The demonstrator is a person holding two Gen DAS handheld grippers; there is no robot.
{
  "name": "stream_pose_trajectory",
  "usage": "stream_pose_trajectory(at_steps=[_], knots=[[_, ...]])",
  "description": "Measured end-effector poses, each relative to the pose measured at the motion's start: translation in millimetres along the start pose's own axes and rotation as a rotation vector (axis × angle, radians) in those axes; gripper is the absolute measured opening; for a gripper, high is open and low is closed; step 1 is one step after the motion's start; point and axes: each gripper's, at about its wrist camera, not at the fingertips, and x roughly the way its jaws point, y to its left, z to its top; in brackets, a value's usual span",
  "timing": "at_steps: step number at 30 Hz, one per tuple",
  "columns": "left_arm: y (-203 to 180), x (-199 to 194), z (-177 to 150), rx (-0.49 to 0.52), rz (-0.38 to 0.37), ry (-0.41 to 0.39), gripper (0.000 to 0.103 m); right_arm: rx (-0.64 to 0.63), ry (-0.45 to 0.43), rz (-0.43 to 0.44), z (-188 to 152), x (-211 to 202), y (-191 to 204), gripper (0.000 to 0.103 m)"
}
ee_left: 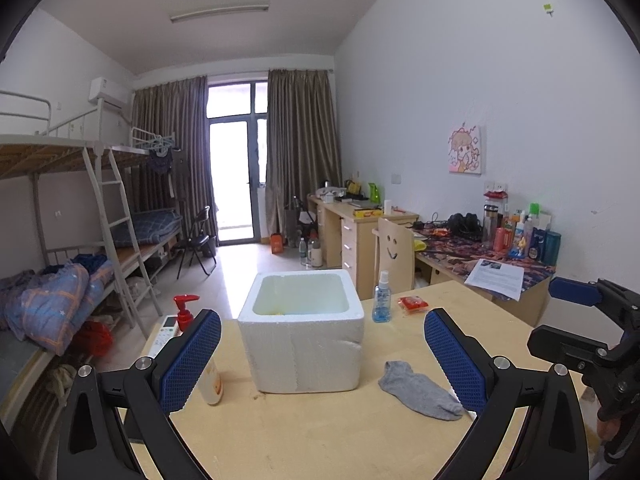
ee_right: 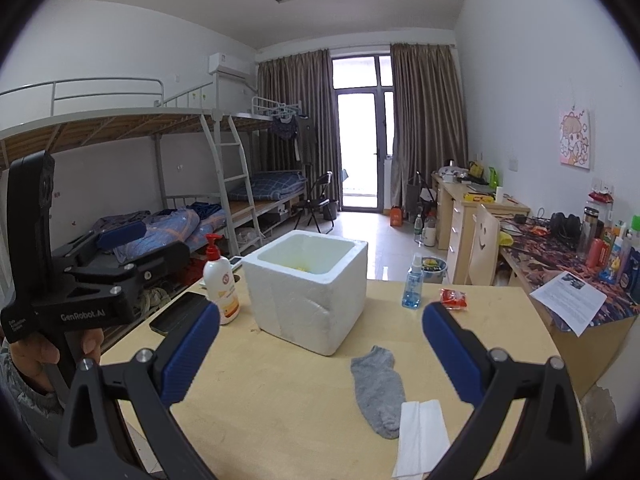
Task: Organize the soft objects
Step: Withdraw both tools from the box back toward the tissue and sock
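A grey sock (ee_left: 420, 392) (ee_right: 378, 388) lies flat on the wooden table (ee_left: 320, 432) (ee_right: 280, 400), right of a white foam box (ee_left: 302, 334) (ee_right: 310, 292) with something yellow inside. A white folded tissue (ee_right: 420, 440) rests beside the sock's toe in the right wrist view. My left gripper (ee_left: 322, 360) hovers open in front of the box, with nothing between its blue pads. My right gripper (ee_right: 320, 354) is open too, above the table near the sock. In the left wrist view the right gripper (ee_left: 592, 340) shows at the right edge. The left gripper's body (ee_right: 80, 280), held by a hand (ee_right: 44, 354), sits at the left of the right wrist view.
A lotion pump bottle (ee_right: 220, 284) (ee_left: 200, 360) stands left of the box, with a dark phone (ee_right: 178, 312) and a remote control (ee_left: 164, 332) nearby. A blue spray bottle (ee_left: 382, 298) (ee_right: 413, 282) and a red packet (ee_left: 414, 304) (ee_right: 454, 298) sit behind the sock. Desks, a chair and bunk beds surround the table.
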Motion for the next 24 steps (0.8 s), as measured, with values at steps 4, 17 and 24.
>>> stream_pose_trajectory(at_steps=[4, 17, 24], knots=[[2, -19, -14, -0.028, -0.005, -0.03, 0.102, 0.007, -0.037, 0.003, -12, -12, 4, 0.102], [-1, -60, -60, -0.065, -0.017, -0.123, 0.102, 0.038, -0.087, -0.043, -57, -37, 11, 0.102], [-5, -57, -82, -0.058, -0.028, -0.149, 0.102, 0.04, -0.142, -0.085, -75, -42, 16, 0.102]])
